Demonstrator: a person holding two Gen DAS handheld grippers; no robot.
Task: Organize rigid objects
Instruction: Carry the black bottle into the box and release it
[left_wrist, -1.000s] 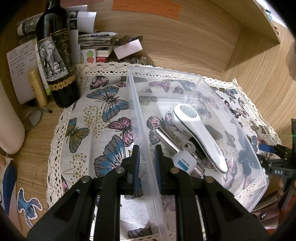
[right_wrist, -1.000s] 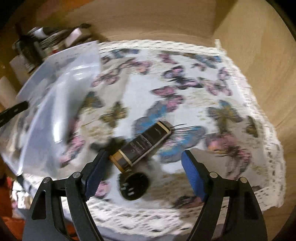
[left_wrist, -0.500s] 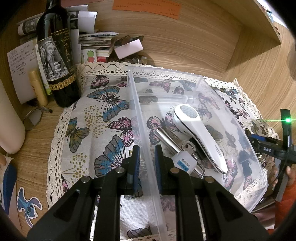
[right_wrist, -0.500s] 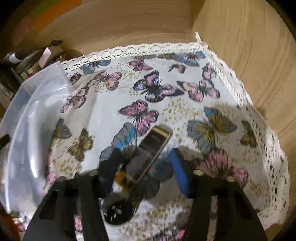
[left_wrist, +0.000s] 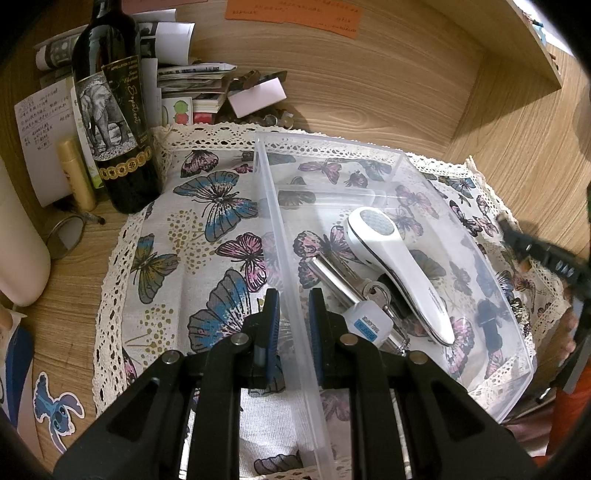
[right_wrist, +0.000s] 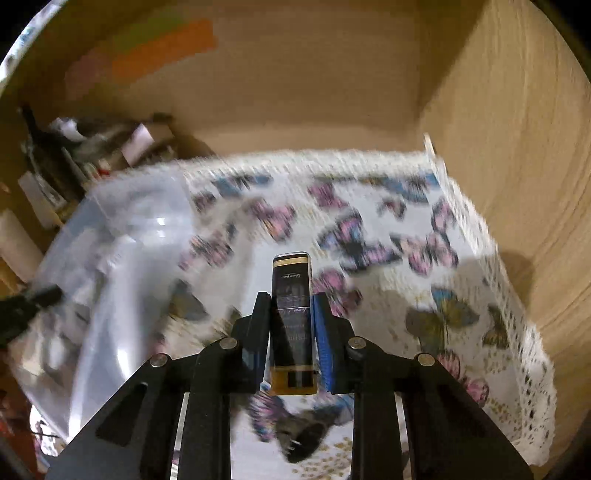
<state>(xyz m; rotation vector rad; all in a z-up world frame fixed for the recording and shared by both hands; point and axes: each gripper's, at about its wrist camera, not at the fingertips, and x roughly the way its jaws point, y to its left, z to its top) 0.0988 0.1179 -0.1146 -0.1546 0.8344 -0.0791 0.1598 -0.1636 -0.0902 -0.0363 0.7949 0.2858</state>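
Note:
My left gripper (left_wrist: 291, 306) is shut on the left wall of a clear plastic bin (left_wrist: 273, 221) that sits on the butterfly cloth (left_wrist: 207, 229). In the bin lie a white handheld device (left_wrist: 399, 266), a metal rod with keys (left_wrist: 343, 284) and a white tag (left_wrist: 369, 323). My right gripper (right_wrist: 290, 306) is shut on a black and gold tube (right_wrist: 291, 314) and holds it lifted above the cloth (right_wrist: 388, 266). The bin shows blurred at the left of the right wrist view (right_wrist: 122, 251). The right gripper's tip shows at the right edge of the left wrist view (left_wrist: 546, 254).
A dark wine bottle (left_wrist: 110, 110), a gold tube (left_wrist: 75, 173), papers and boxes (left_wrist: 192, 85) stand at the back left. A cream cylinder (left_wrist: 18, 251) is at the left. Wooden walls close the back and right. A small black round object (right_wrist: 303, 439) lies on the cloth below the right gripper.
My right gripper has closed on the black and gold tube and lifted it off the cloth, turning it to point forward. The left gripper has stayed clamped on the bin wall.

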